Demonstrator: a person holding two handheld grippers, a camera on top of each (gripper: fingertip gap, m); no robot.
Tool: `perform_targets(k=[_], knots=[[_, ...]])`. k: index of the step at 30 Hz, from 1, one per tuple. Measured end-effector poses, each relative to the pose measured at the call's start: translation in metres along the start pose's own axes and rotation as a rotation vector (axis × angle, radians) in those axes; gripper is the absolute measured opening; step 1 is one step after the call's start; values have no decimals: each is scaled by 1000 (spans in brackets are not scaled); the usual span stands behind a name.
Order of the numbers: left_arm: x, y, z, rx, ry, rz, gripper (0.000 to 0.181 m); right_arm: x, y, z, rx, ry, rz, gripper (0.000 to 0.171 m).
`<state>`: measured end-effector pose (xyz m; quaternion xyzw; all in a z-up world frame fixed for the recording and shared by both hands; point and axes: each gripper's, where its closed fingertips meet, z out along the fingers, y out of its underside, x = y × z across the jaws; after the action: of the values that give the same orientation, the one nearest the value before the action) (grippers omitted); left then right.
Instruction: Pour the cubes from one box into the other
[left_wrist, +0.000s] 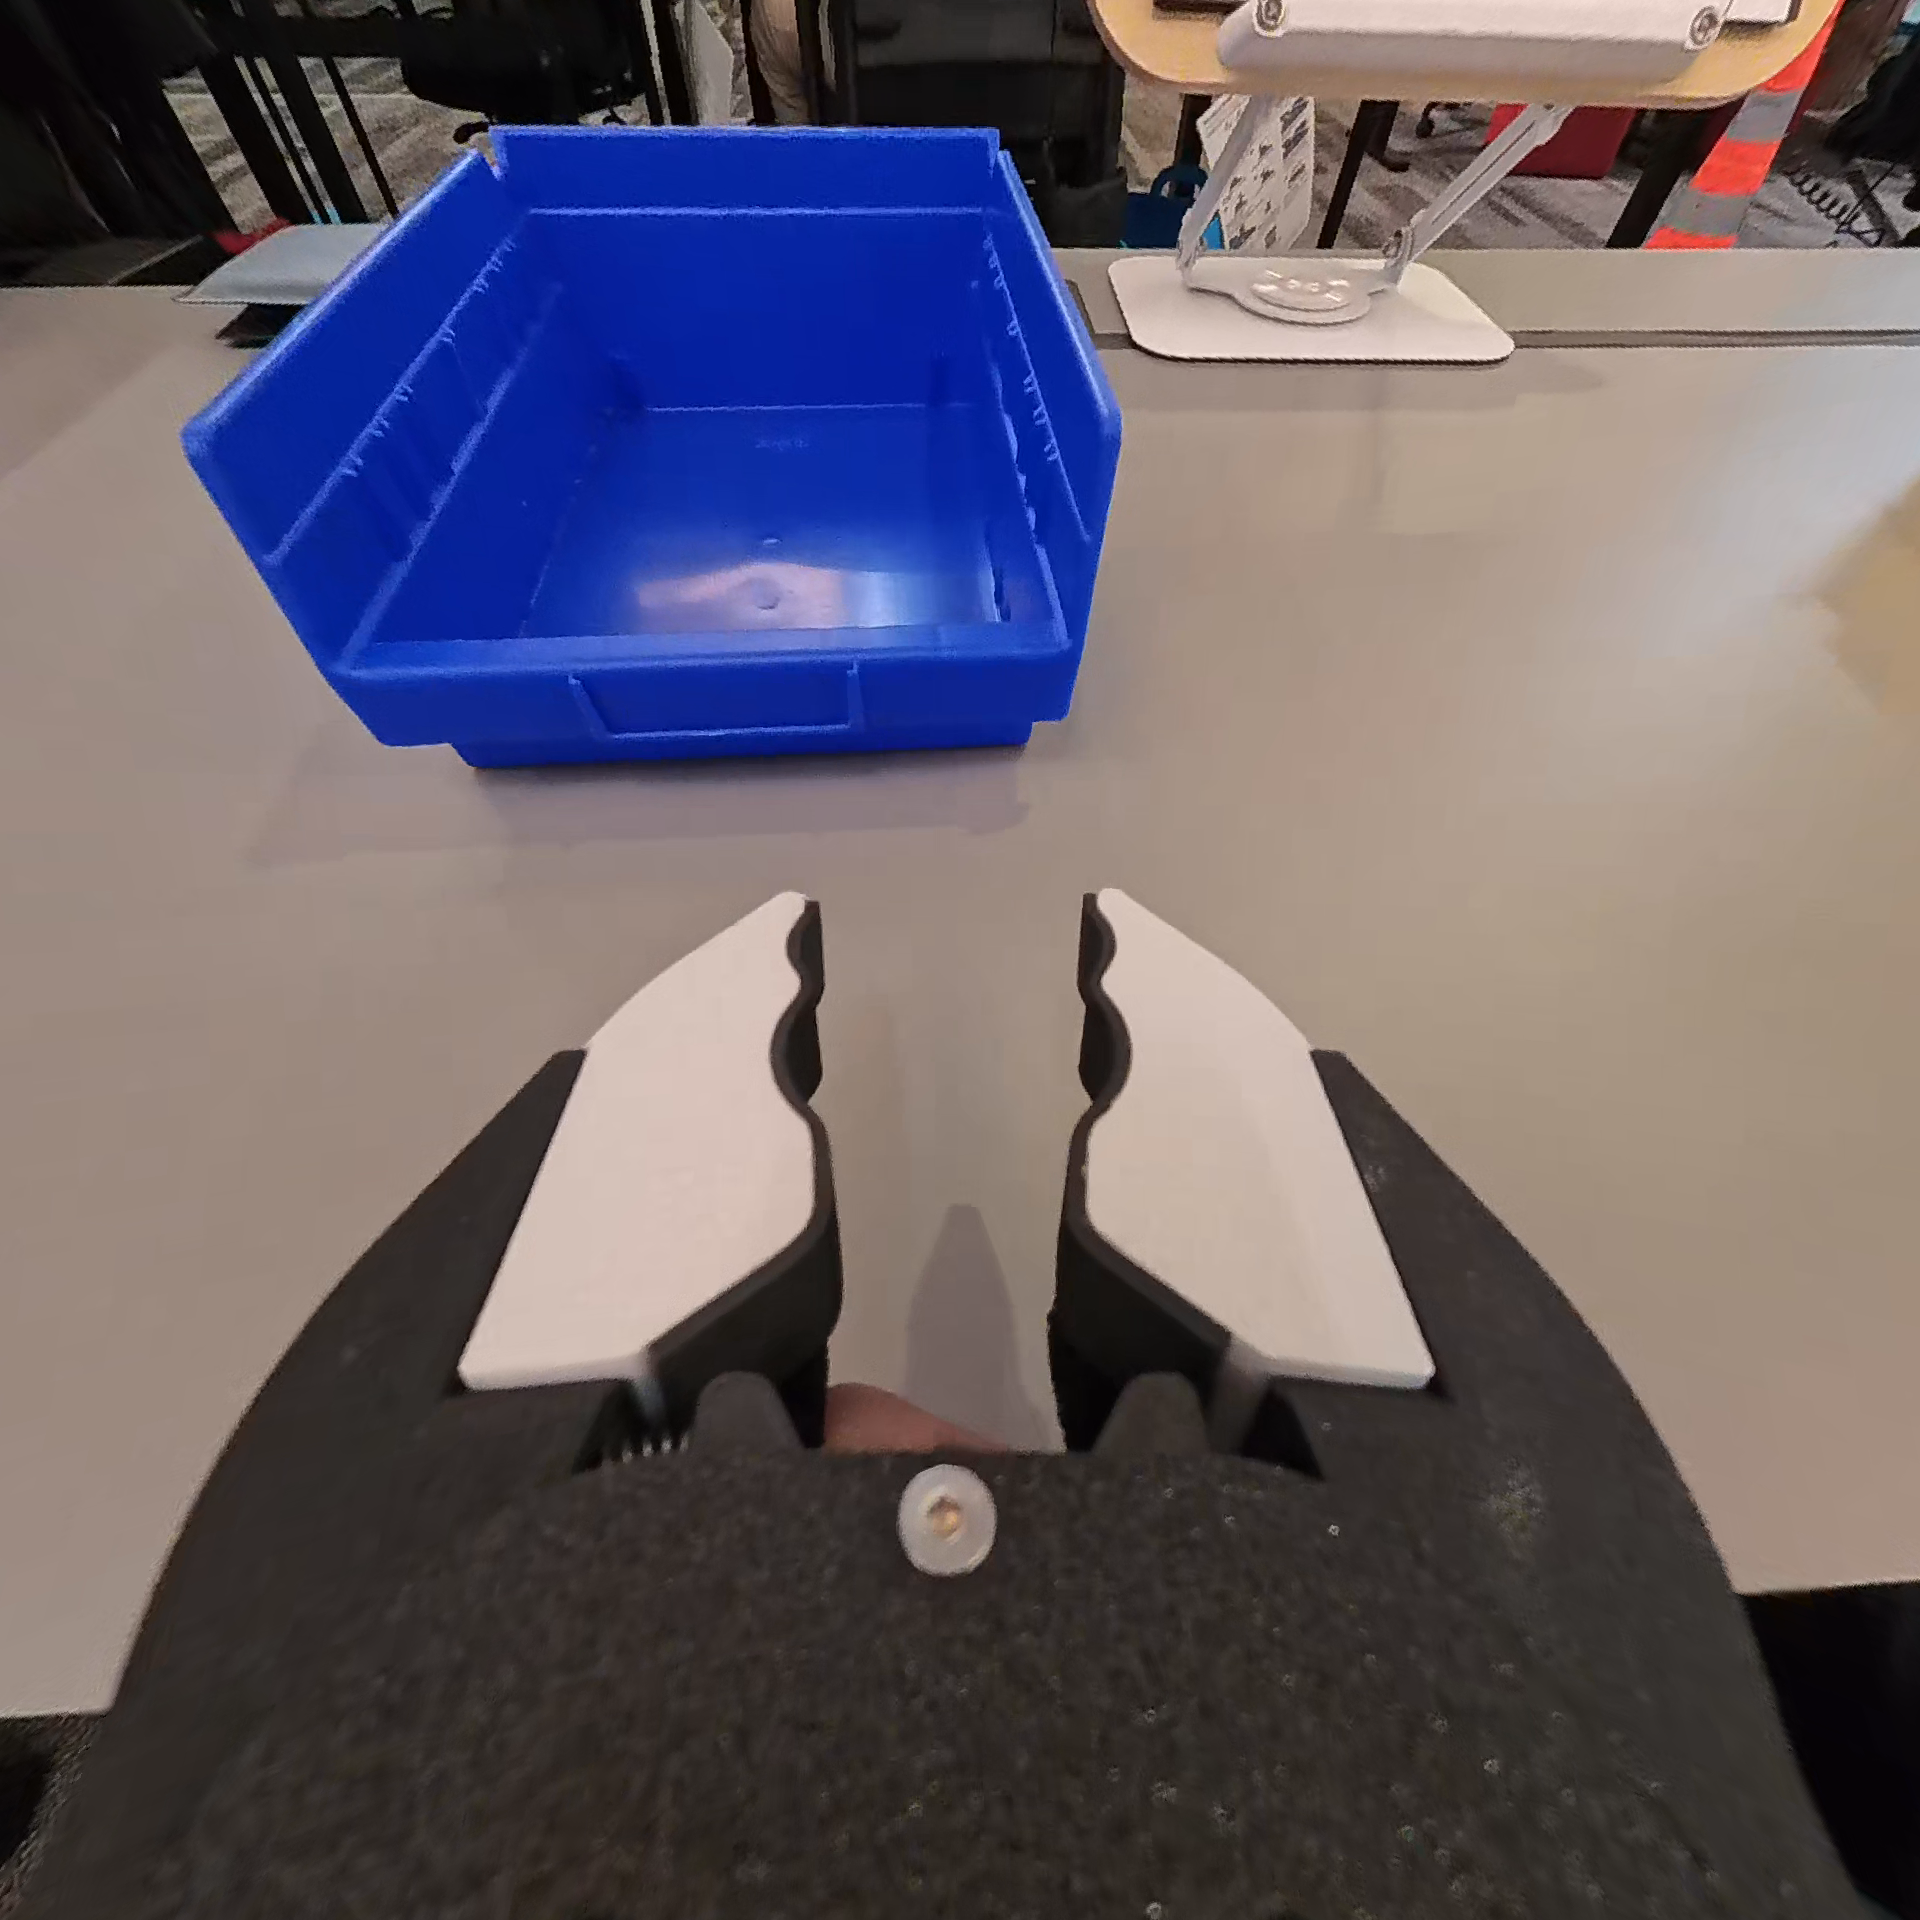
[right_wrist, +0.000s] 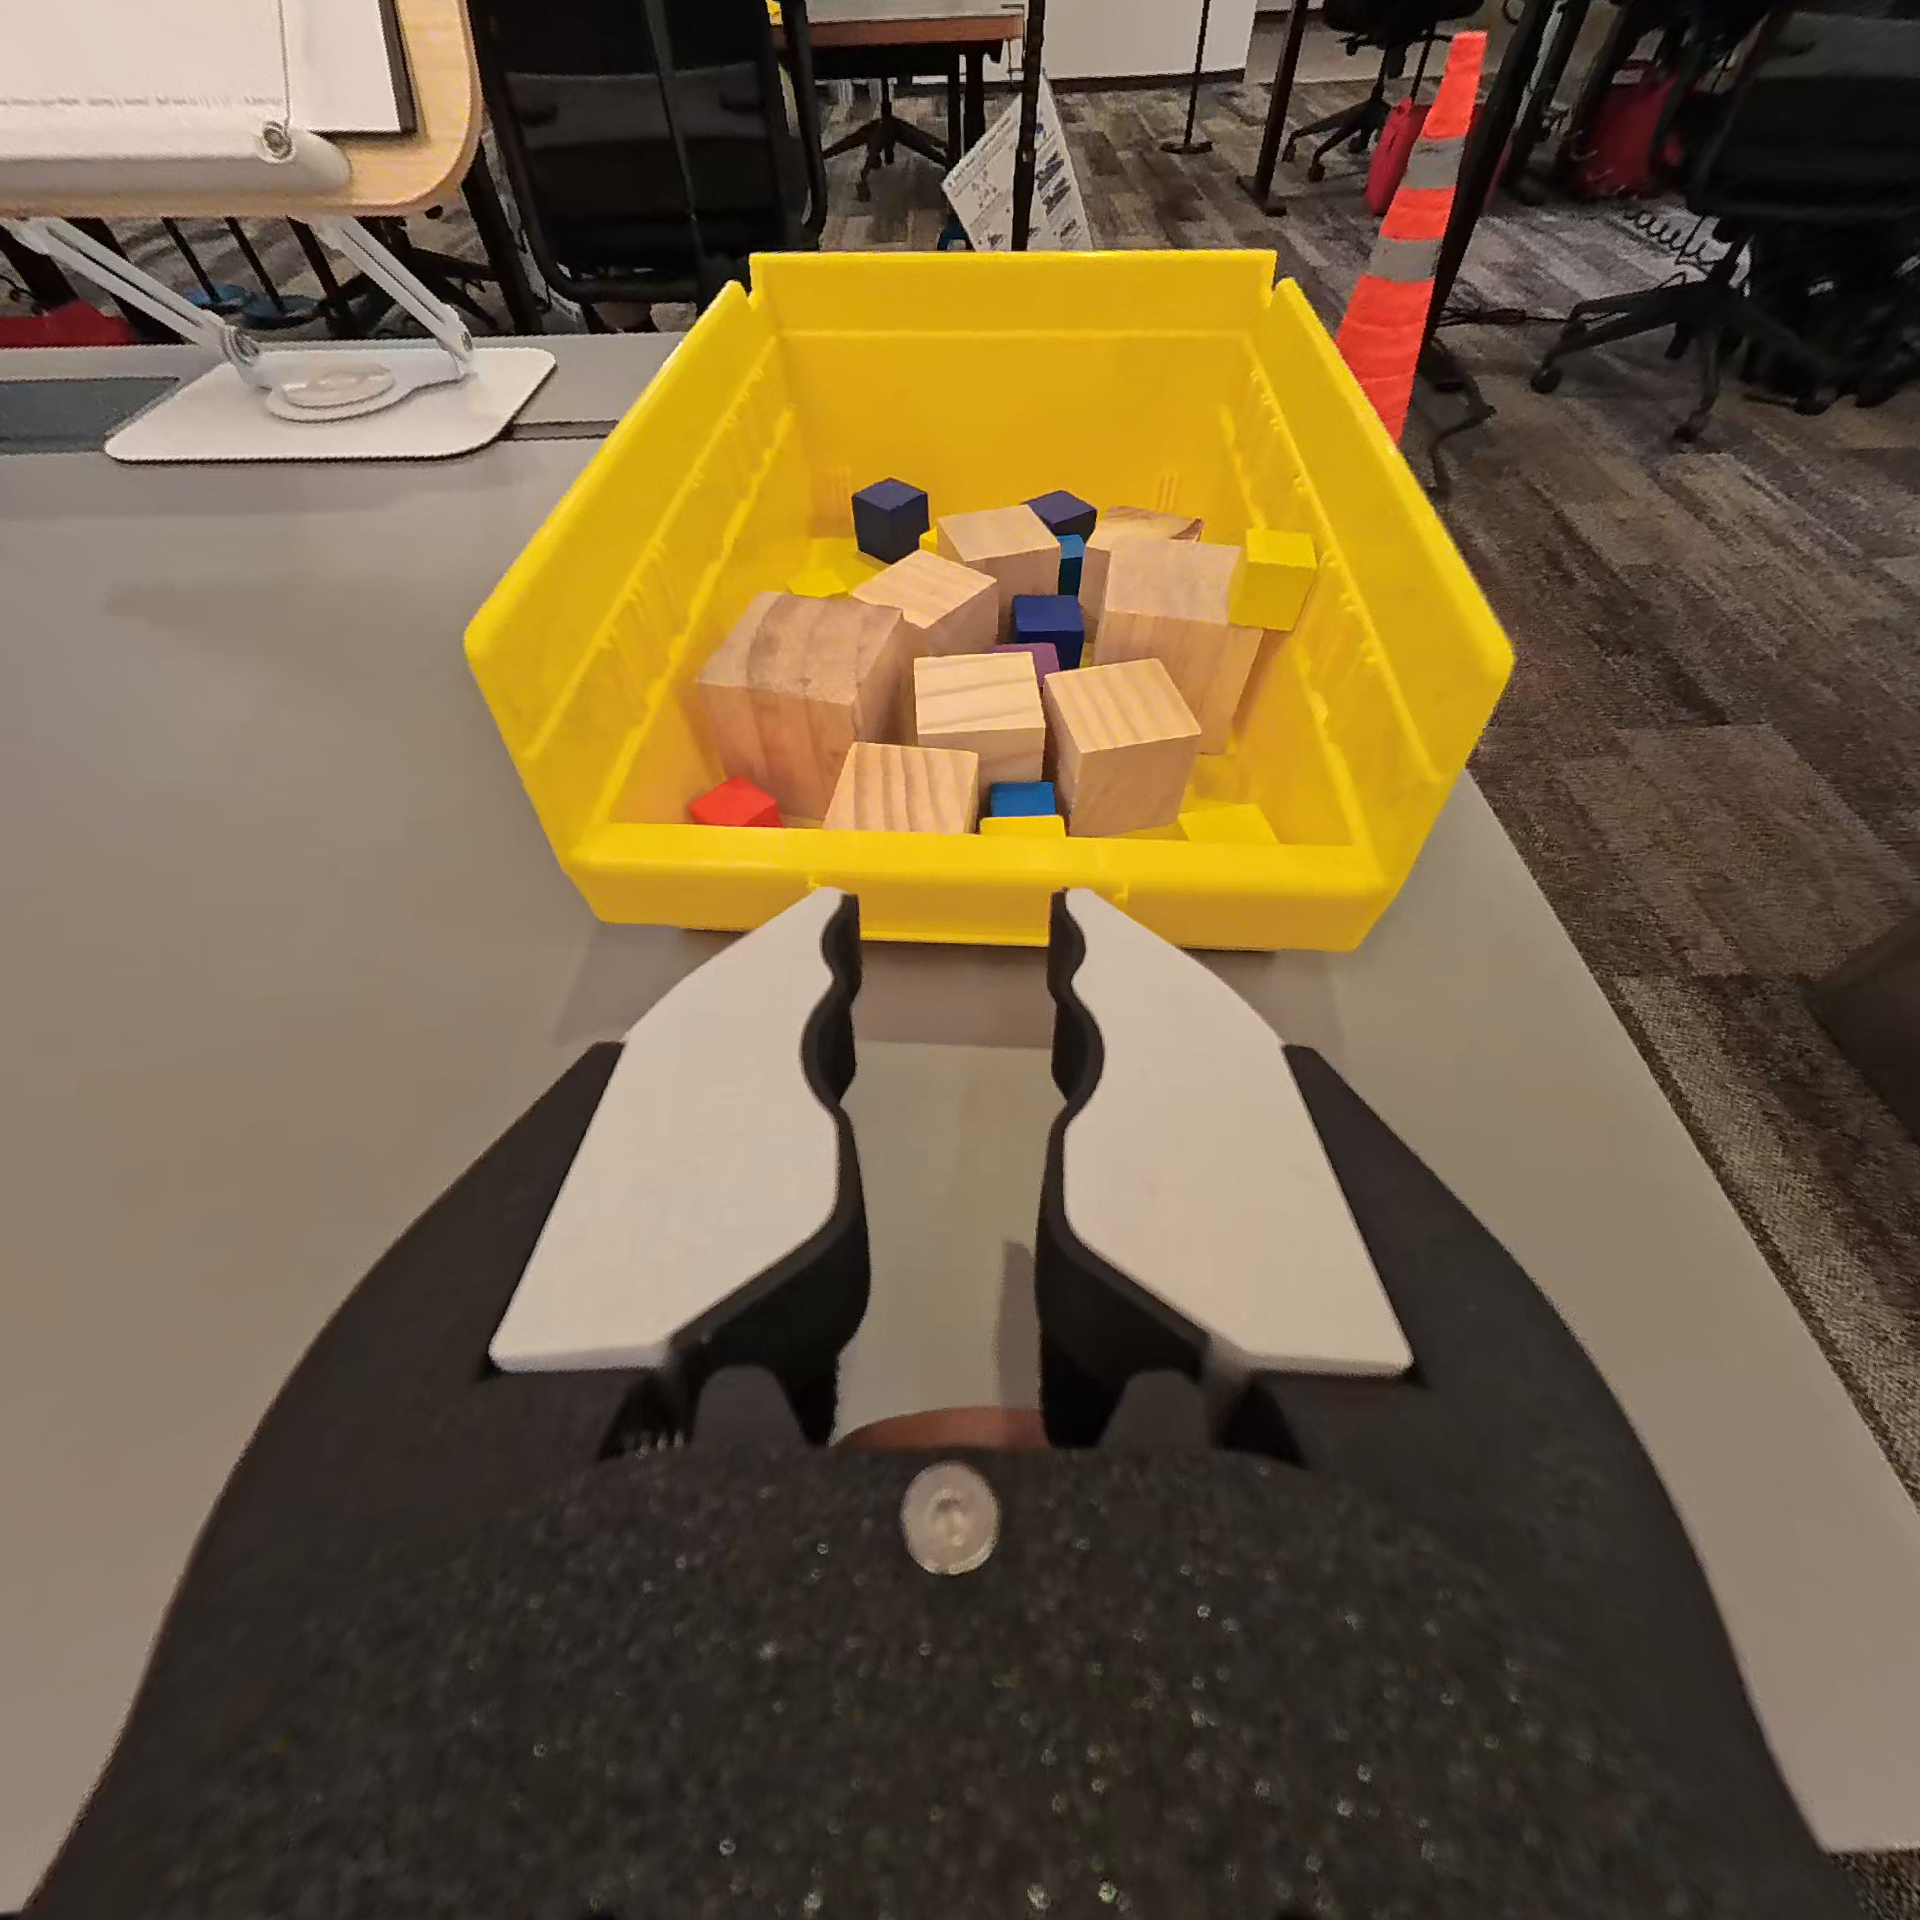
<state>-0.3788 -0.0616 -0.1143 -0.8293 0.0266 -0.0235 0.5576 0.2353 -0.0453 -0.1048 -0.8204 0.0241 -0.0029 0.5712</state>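
Observation:
In the left wrist view an empty blue box (left_wrist: 665, 686) stands on the grey table, a little left of centre. My left gripper (left_wrist: 951, 914) is open and empty, a short way in front of its low front wall. In the right wrist view a yellow box (right_wrist: 977, 868) holds several plain wooden cubes (right_wrist: 1122, 743) and small blue, yellow, red and purple cubes (right_wrist: 735, 803). My right gripper (right_wrist: 954, 909) is open and empty, its fingertips (right_wrist: 821, 920) just before the yellow box's front lip.
The grey table (left_wrist: 1455, 727) runs on to the right of the blue box. A white stand base (left_wrist: 1309, 312) sits at the far table edge; it also shows in the right wrist view (right_wrist: 332, 405). The table's right edge (right_wrist: 1621, 1091) lies near the yellow box; an orange cone (right_wrist: 1403, 249) stands beyond.

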Motion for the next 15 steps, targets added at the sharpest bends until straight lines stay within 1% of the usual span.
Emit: perform_targets(k=[10, 13, 15], knots=[[4, 1, 11, -24, 13, 4, 47, 4, 3, 12, -28, 3, 2, 34], [8, 2, 18, -29, 18, 8, 47, 8, -3, 14, 1, 6, 13, 34], [26, -4, 29, -18, 87, -82, 46, 14, -14, 13, 54, 18, 3, 34]])
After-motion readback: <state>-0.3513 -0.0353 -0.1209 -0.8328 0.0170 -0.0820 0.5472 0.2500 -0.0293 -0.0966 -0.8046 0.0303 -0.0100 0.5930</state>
